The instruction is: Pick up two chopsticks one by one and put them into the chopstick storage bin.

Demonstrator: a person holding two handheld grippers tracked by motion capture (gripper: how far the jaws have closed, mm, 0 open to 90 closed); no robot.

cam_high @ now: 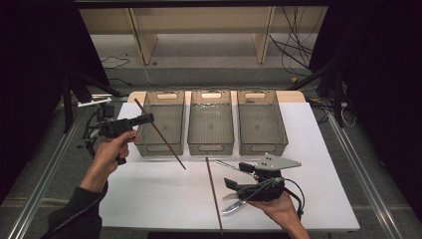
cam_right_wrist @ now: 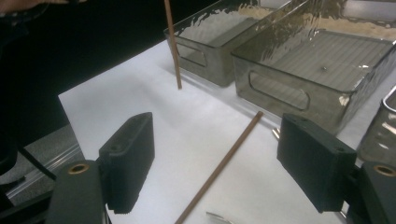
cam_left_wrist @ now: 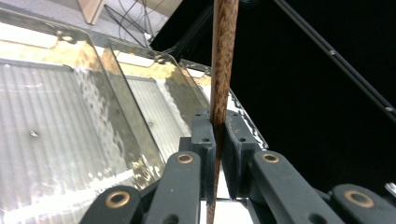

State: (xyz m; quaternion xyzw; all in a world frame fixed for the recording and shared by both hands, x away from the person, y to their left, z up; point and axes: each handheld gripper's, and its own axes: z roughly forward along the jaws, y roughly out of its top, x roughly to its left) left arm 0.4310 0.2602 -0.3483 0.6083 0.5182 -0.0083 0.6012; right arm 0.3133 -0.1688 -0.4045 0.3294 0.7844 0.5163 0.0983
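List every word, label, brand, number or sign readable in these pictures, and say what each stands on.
No readable text in any view.
The three bins carry no labels or print.
The chopstick held by the left gripper and the one on the table are unmarked.
The right gripper and its grey plate show no lettering.

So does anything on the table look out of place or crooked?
One stick lies loose on the white table, its near end past the table's front edge. Metal tongs lie by the right gripper, which is open. The left gripper holds the other stick tilted over the left bin.
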